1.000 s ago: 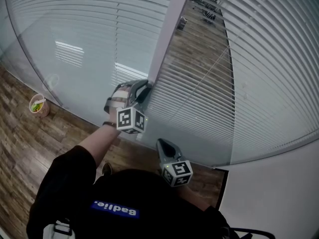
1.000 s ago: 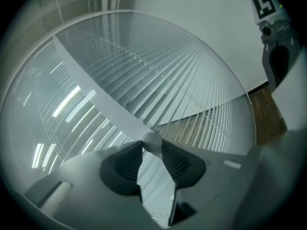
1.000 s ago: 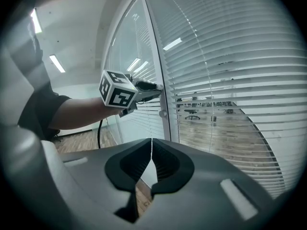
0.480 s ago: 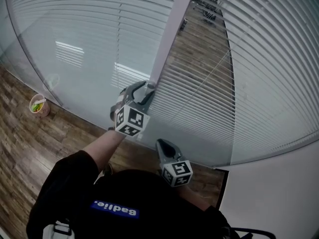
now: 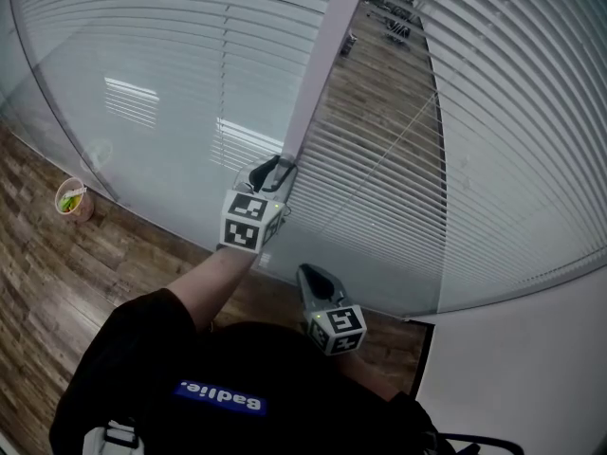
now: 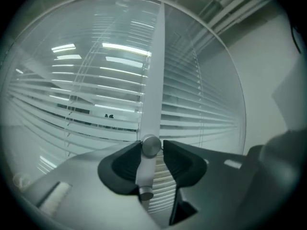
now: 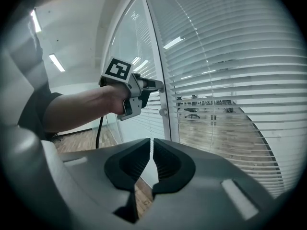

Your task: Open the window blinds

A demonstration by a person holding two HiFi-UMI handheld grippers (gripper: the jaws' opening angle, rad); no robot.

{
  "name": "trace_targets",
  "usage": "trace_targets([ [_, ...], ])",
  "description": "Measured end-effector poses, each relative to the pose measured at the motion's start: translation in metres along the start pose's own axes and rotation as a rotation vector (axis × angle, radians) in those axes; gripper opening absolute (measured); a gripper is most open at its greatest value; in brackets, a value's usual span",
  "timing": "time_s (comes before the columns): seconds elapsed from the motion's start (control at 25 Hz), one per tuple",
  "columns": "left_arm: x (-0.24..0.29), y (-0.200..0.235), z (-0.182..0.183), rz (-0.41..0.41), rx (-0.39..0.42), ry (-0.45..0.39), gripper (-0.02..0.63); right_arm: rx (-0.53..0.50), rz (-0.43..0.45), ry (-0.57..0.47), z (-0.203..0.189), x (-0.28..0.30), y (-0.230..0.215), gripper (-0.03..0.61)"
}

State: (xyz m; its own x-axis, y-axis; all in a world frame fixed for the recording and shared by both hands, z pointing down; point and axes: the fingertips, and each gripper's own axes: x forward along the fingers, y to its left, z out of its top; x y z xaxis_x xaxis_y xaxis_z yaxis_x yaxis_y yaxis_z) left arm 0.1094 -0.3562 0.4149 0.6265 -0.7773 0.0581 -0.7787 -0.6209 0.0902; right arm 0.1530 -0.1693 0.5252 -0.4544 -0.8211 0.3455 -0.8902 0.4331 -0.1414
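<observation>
Blinds (image 5: 493, 121) across the far side in the head view, behind glass, split by a pale upright post (image 5: 318, 74). Right of the post, slats tilted enough to show planks beyond; left panel hazier, with streaks of reflected light. Raised at the post, left gripper (image 5: 277, 171), marker cube (image 5: 248, 222) facing the camera, bare forearm (image 5: 213, 278) behind it. Lower and nearer, right gripper (image 5: 312, 273), close to the dark top (image 5: 142, 368), apart from the post and pointing toward the glass. At the left, paper cup (image 5: 73, 200) on the wooden floor (image 5: 47, 282), near the foot of the glass.

Left gripper view: looks straight at the post, blinds on both sides of it. Round knob (image 6: 151, 146) on the post, between the two dark pads. Jaws partly open and just closing in on it: left pad against the knob, thin gap showing at the right pad, so no firm pinch. Smaller knob (image 6: 145, 193) lower on the post, below the pads.

Right gripper view: pads all but together, only a narrow slit, nothing between them. Beyond them, left gripper out at the post with its tips at the knob, smaller knob just beneath. Right of the post, slats open enough to show a room with office chairs (image 7: 192, 113) and plank flooring.
</observation>
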Motion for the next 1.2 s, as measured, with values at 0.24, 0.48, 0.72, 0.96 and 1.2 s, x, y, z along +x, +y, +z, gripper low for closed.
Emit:
trace_targets([
  [0.24, 0.000, -0.001, 0.002, 0.028, 0.047, 0.015, 0.127, 0.006, -0.008, 0.000, -0.002, -0.004, -0.004, 0.017],
  [0.48, 0.003, -0.004, -0.003, 0.042, 0.287, 0.051, 0.126, 0.013, -0.004, -0.001, -0.004, -0.004, -0.005, 0.012],
  [0.72, 0.004, -0.006, -0.005, 0.067, 0.581, 0.083, 0.126, 0.026, 0.003, 0.003, -0.005, -0.005, -0.005, 0.012],
  [0.96, 0.003, -0.009, -0.005, 0.073, 0.878, 0.098, 0.124, 0.027, 0.003, 0.002, -0.007, -0.003, -0.004, 0.012],
  [1.2, 0.003, -0.010, -0.006, 0.055, 1.110, 0.110, 0.124, 0.035, 0.005, -0.004, -0.005, -0.001, -0.002, 0.012],
])
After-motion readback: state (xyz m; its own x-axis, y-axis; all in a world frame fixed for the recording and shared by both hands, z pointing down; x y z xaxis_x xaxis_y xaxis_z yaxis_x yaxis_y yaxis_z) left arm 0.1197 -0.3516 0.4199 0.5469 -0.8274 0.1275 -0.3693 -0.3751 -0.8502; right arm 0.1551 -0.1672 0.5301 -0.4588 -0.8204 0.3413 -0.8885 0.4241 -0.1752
